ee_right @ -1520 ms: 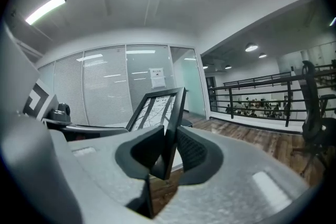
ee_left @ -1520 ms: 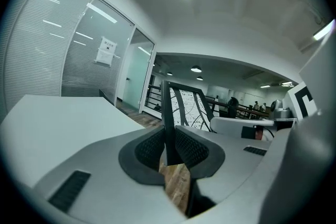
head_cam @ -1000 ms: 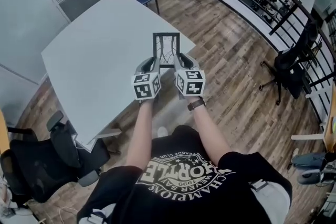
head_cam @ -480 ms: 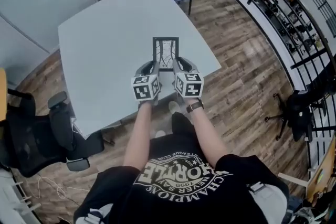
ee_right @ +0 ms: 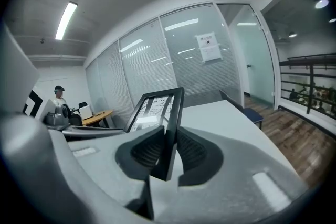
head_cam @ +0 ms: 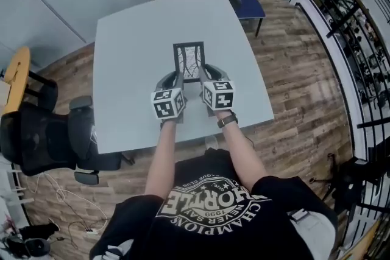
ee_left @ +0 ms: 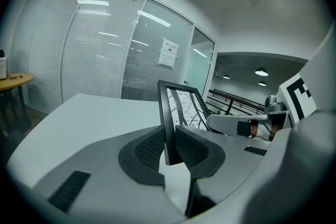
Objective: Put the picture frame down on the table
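Observation:
A black picture frame (head_cam: 188,60) with a black-and-white pattern is held upright above the pale grey table (head_cam: 134,39). My left gripper (head_cam: 177,77) is shut on the frame's left side bar (ee_left: 167,123). My right gripper (head_cam: 202,75) is shut on the frame's right side bar (ee_right: 169,136). Both grippers hold it near its lower corners, over the table's near half. The frame's bottom edge is hidden behind the grippers, so contact with the table cannot be told.
A blue chair (head_cam: 242,3) stands at the table's far right corner. A black office chair (head_cam: 52,140) sits off the near left corner, beside a yellow table (head_cam: 17,73). Glass partition walls (ee_left: 100,55) run behind the table. A railing (head_cam: 359,27) lies to the right.
The view has swung round so the table now lies squarely beneath the frame. Both grippers keep the same hold on the frame, which stays upright between them.

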The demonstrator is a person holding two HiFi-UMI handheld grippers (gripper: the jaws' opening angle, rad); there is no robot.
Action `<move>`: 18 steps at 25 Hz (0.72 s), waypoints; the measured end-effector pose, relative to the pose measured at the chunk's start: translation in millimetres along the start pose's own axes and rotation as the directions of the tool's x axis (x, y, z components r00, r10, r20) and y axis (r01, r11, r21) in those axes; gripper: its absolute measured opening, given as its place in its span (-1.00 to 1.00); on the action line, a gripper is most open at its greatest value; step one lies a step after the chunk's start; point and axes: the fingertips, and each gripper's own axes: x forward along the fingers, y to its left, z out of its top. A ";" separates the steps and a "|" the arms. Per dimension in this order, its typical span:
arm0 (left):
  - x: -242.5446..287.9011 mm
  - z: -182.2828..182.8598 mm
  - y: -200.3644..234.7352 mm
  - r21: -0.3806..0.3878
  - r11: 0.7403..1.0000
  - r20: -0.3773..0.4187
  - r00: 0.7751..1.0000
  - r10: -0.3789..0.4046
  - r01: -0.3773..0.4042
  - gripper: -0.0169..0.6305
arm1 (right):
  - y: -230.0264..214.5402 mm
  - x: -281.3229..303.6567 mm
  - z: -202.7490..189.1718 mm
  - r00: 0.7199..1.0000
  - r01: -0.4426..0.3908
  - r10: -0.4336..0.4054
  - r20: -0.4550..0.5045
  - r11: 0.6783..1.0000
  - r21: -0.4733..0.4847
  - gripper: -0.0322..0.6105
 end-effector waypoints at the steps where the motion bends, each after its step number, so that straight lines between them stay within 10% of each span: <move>1: 3.4 -0.2 0.2 -0.011 1.000 0.003 1.000 0.023 -0.023 -0.73 | -3.3 5.3 0.9 1.000 -0.026 0.026 -0.007 1.000 -0.003 -0.68; 11: 15.1 -16.4 70.3 -0.122 0.974 -0.058 0.981 0.187 -0.193 -0.73 | 29.0 85.9 -19.5 0.972 -0.198 0.198 -0.125 0.980 0.009 -0.68; 18: 52.7 -18.9 148.7 -0.194 0.964 -0.121 0.980 0.159 -0.180 -0.73 | 52.6 164.2 -31.8 0.963 -0.177 0.173 -0.206 0.984 -0.004 -0.68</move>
